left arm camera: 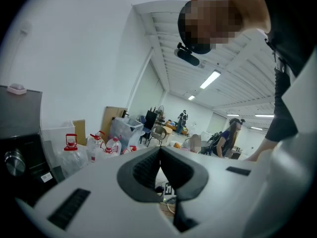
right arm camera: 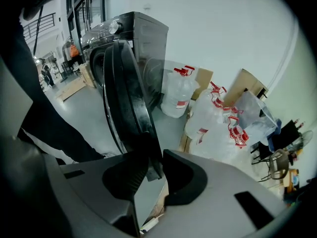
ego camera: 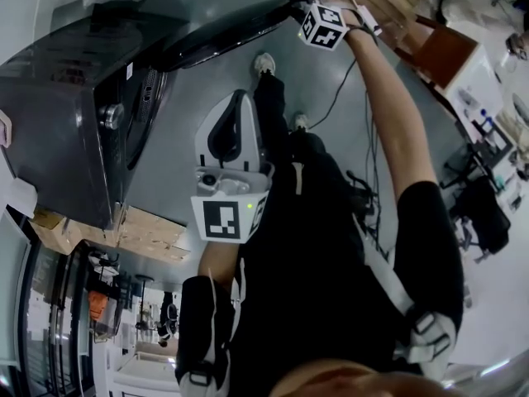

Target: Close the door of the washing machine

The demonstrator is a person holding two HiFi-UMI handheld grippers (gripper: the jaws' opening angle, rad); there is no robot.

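Washing machine (ego camera: 58, 131) first: a dark grey box fills the nine-to-eleven o'clock part of the head view, standing on a grey floor (ego camera: 207, 180). Its door (ego camera: 223, 31) is open, swung out from the front and reaching toward twelve o'clock. In the right gripper view the same door (right arm camera: 124, 98) stands nearly edge-on through the middle, with the machine's body (right arm camera: 143, 33) behind it at twelve o'clock.

A person (ego camera: 331, 246) in black clothes takes up the four-to-six o'clock part of the head view, with the right arm stretched up toward one o'clock. Cardboard boxes (ego camera: 149, 230) sit by the machine at eight o'clock.

At twelve o'clock the right gripper (ego camera: 296, 3) meets the door's free edge, its marker cube just behind. In its own view the right gripper (right arm camera: 153, 163) has its jaws clamped on the door's black rim, which runs down between them and touches both sides.

The left gripper (ego camera: 240, 98) sits at the centre of the head view, pointing toward twelve o'clock, well apart from the door. In its own view the left gripper (left arm camera: 159, 150) has its jaws together at the tips with nothing between them.

Clear water jugs (right arm camera: 181, 90) with red caps stand past the door from one to three o'clock in the right gripper view, and also at eight o'clock in the left gripper view (left arm camera: 72, 155).

Two shoes (ego camera: 264, 63) show on the floor near twelve o'clock. A round knob (ego camera: 111, 116) sits on the machine's front at nine o'clock.
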